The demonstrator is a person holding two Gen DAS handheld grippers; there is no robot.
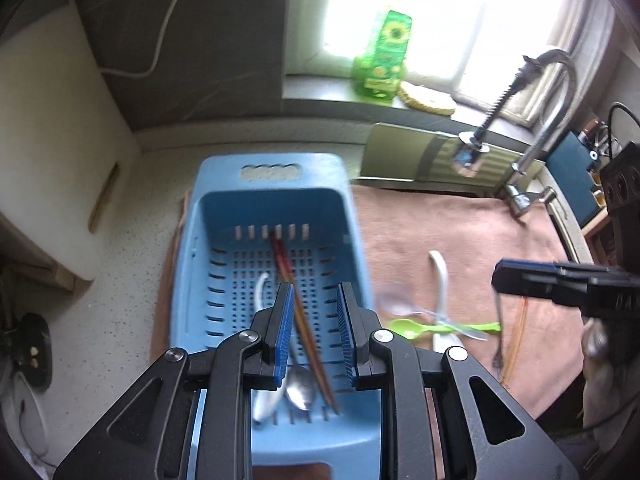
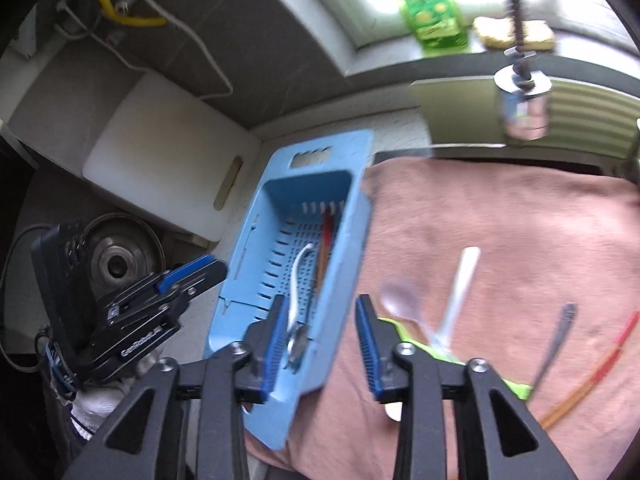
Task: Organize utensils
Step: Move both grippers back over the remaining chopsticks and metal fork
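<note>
A light blue slotted basket [image 1: 208,240] [image 2: 256,232] holds dark red chopsticks [image 1: 284,264] [image 2: 326,240], a metal spoon [image 1: 300,388] [image 2: 296,344] and a white spoon [image 1: 262,288]. My left gripper [image 1: 314,300] hovers over the basket, open, with its pads clear of the chopsticks below. My right gripper [image 2: 320,308] is open and empty above the basket's right rim. On the pink towel [image 1: 480,232] [image 2: 520,220] lie a green spoon [image 1: 404,328], a clear spoon [image 2: 398,296], a white spoon [image 1: 440,276] [image 2: 460,292], a fork [image 2: 560,336] and orange chopsticks [image 2: 592,376].
A white cutting board [image 2: 168,152] leans at the left of the speckled counter. A spring faucet [image 1: 552,120] rises at the back right, above a ribbed rack [image 2: 592,116]. A green bottle [image 1: 384,52] stands on the windowsill. A pan lid [image 2: 120,260] lies beside the left gripper.
</note>
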